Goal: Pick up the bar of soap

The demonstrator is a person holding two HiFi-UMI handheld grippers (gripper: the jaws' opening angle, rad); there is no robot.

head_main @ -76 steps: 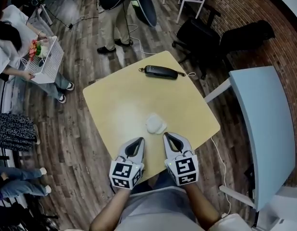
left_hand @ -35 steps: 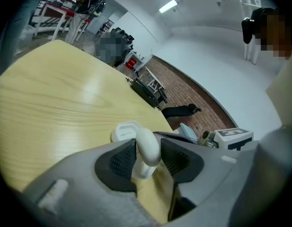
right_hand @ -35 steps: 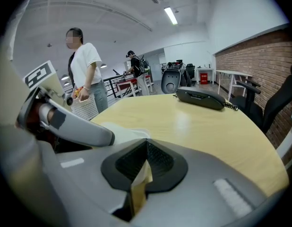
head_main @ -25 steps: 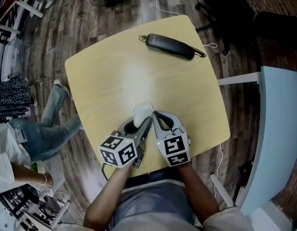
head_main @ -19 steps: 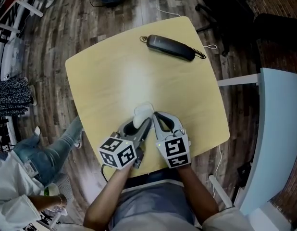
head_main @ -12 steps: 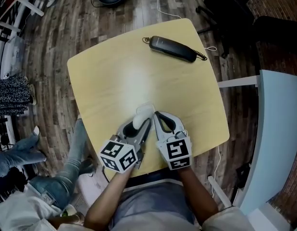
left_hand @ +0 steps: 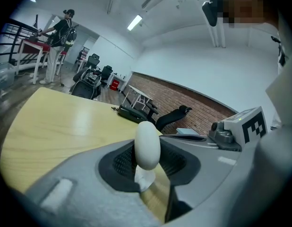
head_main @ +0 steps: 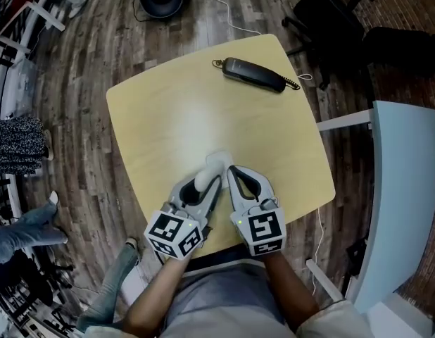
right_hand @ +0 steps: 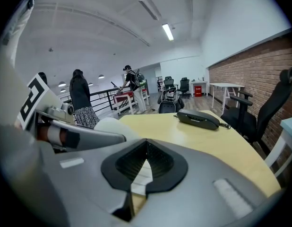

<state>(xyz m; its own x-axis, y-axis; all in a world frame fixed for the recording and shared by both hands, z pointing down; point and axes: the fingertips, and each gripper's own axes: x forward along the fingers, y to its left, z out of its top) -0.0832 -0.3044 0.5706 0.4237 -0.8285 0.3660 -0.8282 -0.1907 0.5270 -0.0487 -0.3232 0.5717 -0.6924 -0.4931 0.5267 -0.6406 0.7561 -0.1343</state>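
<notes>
The bar of soap [left_hand: 147, 144] is being pinched on edge between the two jaws of the left gripper [head_main: 207, 178]. These jaws are being kept partly spread, no wider than the white oval pressed between their dark ribbed pads, and the soap's upper end is standing up above them. Whether the soap is being carried clear of the yellow table [head_main: 161, 111] cannot be told. It is being seen over the near middle of the top, well apart from the black telephone handset [head_main: 254, 74] lying near the far edge. The right gripper [head_main: 231, 170] is being held just to the right of the left one, the two bodies side by side and close to touching. Its jaws are being kept pressed together at the tips with nothing gripped between them, and the soap is being seen just to its left, beyond the left gripper's jaw. Three seconds ago the soap was lying alone on the table beyond both grippers, which were being held apart and short of it; now they are drawn together with the soap caught in the left. Over the last second the grip is being shown unchanged, while a person's legs [head_main: 27, 225], then close beside the table's left edge, are now being seen farther off at the near left.
</notes>
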